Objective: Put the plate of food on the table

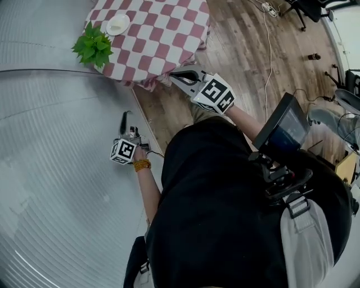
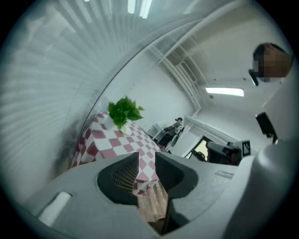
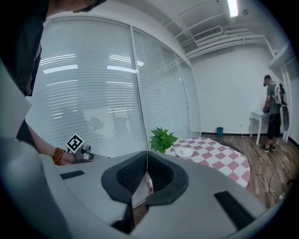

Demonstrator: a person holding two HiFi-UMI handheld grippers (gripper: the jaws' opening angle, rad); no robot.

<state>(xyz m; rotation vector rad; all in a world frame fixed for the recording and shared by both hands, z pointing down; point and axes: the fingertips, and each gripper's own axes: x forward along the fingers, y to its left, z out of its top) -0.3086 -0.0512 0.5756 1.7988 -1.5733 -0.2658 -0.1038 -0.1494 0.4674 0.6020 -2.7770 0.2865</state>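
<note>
A white plate (image 1: 118, 24) (image 3: 184, 152) lies on the round table with the red-and-white checked cloth (image 1: 163, 39) (image 3: 219, 158) (image 2: 105, 140), beside a green potted plant (image 1: 93, 48) (image 3: 162, 139) (image 2: 124, 111). What is on the plate is too small to tell. My right gripper (image 1: 184, 76) (image 3: 146, 162) hovers at the table's near edge, jaws shut with nothing in them. My left gripper (image 1: 125, 121) (image 2: 147, 164) is lower and further left, beside the blinds; its jaws stand a little apart and hold nothing.
Glass walls with white blinds (image 1: 50, 140) (image 3: 93, 93) run along the left. Wooden floor (image 1: 253, 50) lies right of the table, with cables and office chairs (image 1: 306, 8) at the back. A person (image 3: 272, 112) stands by a far desk.
</note>
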